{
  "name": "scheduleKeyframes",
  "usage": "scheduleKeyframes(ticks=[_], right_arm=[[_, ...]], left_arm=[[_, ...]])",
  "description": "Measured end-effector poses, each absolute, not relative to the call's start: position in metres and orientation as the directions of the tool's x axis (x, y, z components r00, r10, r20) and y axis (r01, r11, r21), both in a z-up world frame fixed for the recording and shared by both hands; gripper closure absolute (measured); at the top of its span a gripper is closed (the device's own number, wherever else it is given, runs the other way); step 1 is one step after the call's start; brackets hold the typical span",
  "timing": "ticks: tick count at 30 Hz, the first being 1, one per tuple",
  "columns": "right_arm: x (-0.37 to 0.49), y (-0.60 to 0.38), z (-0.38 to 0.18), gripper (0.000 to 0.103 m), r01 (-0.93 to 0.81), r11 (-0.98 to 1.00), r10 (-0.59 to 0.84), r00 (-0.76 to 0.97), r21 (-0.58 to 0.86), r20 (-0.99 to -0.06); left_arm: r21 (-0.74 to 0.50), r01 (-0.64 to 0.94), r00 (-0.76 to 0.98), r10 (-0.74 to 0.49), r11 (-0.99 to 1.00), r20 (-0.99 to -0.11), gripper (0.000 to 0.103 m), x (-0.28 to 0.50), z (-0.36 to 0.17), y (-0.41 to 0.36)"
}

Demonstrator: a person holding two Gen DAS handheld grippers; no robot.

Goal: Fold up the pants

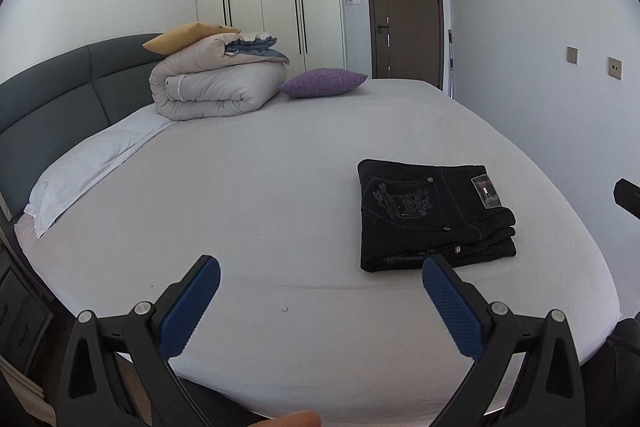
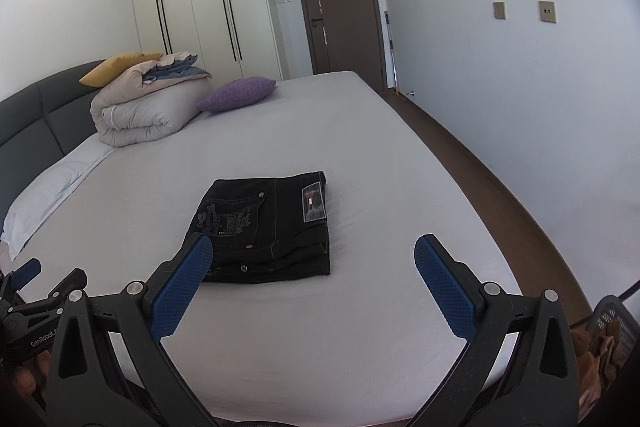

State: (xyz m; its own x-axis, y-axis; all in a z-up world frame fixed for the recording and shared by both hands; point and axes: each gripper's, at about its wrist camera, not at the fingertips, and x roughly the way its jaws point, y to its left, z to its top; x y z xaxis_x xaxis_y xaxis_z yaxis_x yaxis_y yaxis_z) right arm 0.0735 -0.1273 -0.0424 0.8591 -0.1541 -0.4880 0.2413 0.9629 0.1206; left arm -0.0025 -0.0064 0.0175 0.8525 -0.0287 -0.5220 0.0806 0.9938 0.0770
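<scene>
A pair of black jeans [image 1: 434, 215] lies folded in a compact stack on the grey bed sheet [image 1: 260, 187], back pocket and label up. It also shows in the right wrist view [image 2: 268, 227]. My left gripper [image 1: 320, 267] is open and empty, held above the near edge of the bed, to the left of the jeans. My right gripper [image 2: 314, 247] is open and empty, just in front of the jeans, apart from them. The left gripper also shows at the left edge of the right wrist view [image 2: 28, 275].
A rolled duvet [image 1: 208, 87] with a yellow pillow [image 1: 188, 35] on top and a purple cushion [image 1: 324, 83] lie at the far end of the bed. A white pillow [image 1: 80, 171] lies by the grey headboard [image 1: 60, 99]. Wood floor [image 2: 480, 163] runs along the right.
</scene>
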Motion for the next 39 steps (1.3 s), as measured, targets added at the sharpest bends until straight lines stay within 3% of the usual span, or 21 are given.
scheduleKeyframes(ticks=[13, 39], right_arm=[[0.082, -0.105, -0.066, 0.0, 0.184, 0.981, -0.123, 0.829, 0.058, -0.546], [0.107, -0.099, -0.079, 0.0, 0.152, 0.988, -0.103, 0.799, 0.034, -0.593]], left_arm=[[0.054, 0.089, 0.806, -0.04, 0.995, -0.591, 0.0, 0.006, -0.005, -0.009], [0.044, 0.081, 0.786, -0.037, 0.996, -0.618, 0.0, 0.011, -0.014, -0.003]])
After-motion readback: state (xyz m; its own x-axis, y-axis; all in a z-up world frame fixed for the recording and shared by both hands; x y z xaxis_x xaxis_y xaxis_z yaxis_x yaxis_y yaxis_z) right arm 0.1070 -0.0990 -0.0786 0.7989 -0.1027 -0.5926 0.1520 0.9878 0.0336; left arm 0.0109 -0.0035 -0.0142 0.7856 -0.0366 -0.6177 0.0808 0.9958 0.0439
